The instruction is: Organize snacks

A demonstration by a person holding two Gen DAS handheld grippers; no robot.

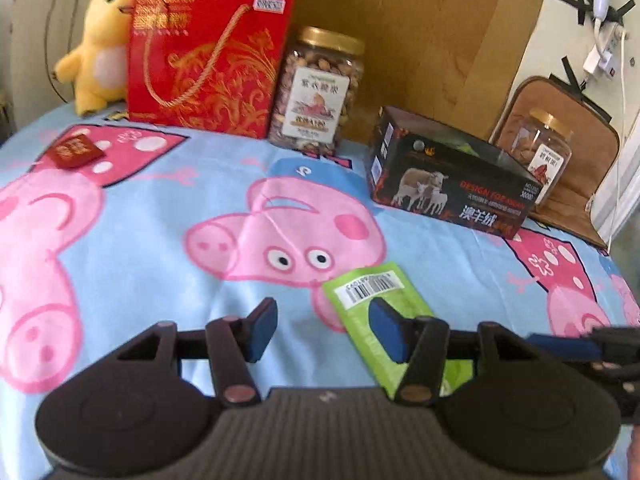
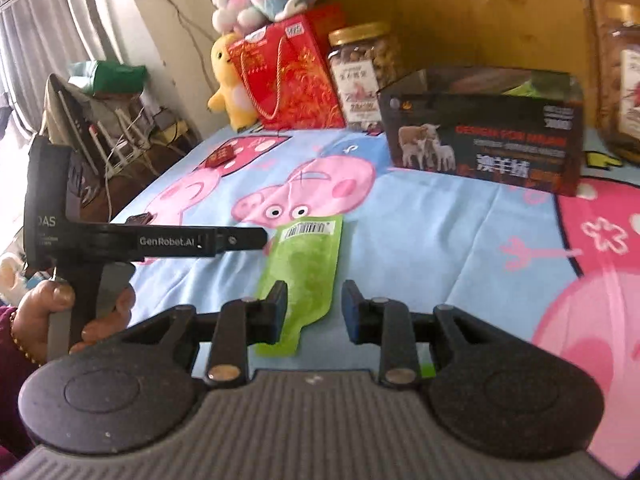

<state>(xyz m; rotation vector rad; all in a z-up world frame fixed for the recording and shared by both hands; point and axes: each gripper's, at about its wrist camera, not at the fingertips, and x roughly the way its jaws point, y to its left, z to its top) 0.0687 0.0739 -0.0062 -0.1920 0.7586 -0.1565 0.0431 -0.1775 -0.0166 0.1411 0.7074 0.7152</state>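
Clearly the sorting is not finished; one flat green foil snack pouch with a barcode sticker (image 2: 304, 276) lies alone on the light blue cartoon-pig cloth (image 1: 132, 248), near the front edge, well apart from the open black cardboard box printed with sheep (image 2: 484, 136) that stands further back. Something green shows inside that box, so I judge that some packets are maybe already placed there, but it is too small to be sure; the pouch on the cloth is what remains, and also a small dark red packet (image 1: 76, 153) at the far left of the cloth.

The left gripper (image 1: 324, 330) hangs over the cloth with its jaws partly apart and nothing between them; the pouch lies under its right finger only. The right gripper (image 2: 314, 312) is also partly open and empty; its left finger is over the lower part of the pouch, and I cannot tell if it touches.

By count: one green pouch on the cloth, one red packet, one black box, two clear plastic nut jars with gold lids (image 1: 316, 88), one red paper gift bag with rope handle (image 1: 208, 60), one yellow plush chick (image 1: 100, 44).
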